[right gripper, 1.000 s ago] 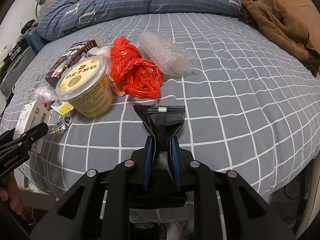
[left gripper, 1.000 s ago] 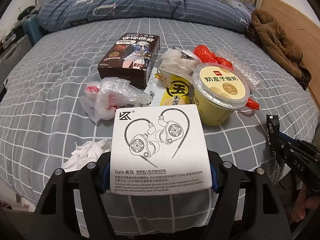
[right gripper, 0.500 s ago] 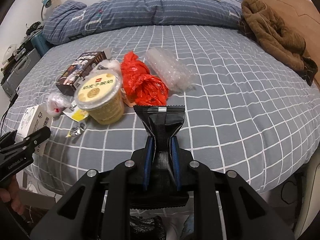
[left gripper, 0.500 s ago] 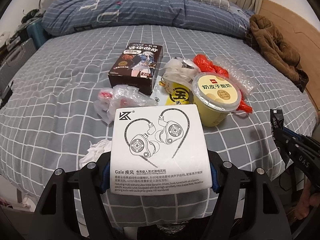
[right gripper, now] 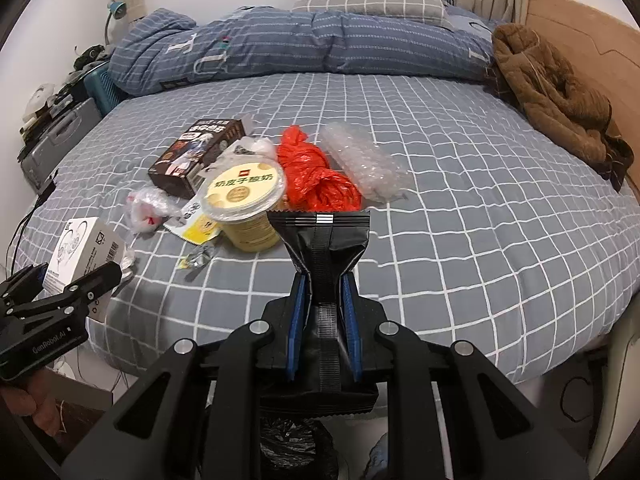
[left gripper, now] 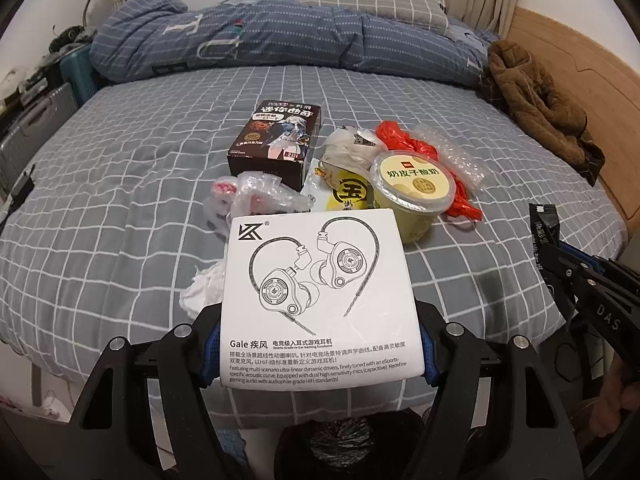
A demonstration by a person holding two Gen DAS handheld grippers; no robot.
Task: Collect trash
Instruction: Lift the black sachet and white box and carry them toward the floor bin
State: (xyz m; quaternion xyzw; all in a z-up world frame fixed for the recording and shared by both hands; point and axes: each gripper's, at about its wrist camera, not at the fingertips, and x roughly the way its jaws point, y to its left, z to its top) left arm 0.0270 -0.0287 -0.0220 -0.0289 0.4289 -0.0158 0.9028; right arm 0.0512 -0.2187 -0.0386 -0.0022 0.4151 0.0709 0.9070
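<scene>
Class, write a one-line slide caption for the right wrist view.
Right gripper clamps a black wrapper above the bed, trash pile behind.

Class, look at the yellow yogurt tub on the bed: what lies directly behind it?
Behind the yellow yogurt tub lie a crumpled red plastic bag and a whitish crumpled wrapper. The tub covers their near edges, so whether they touch it cannot be seen.
</scene>
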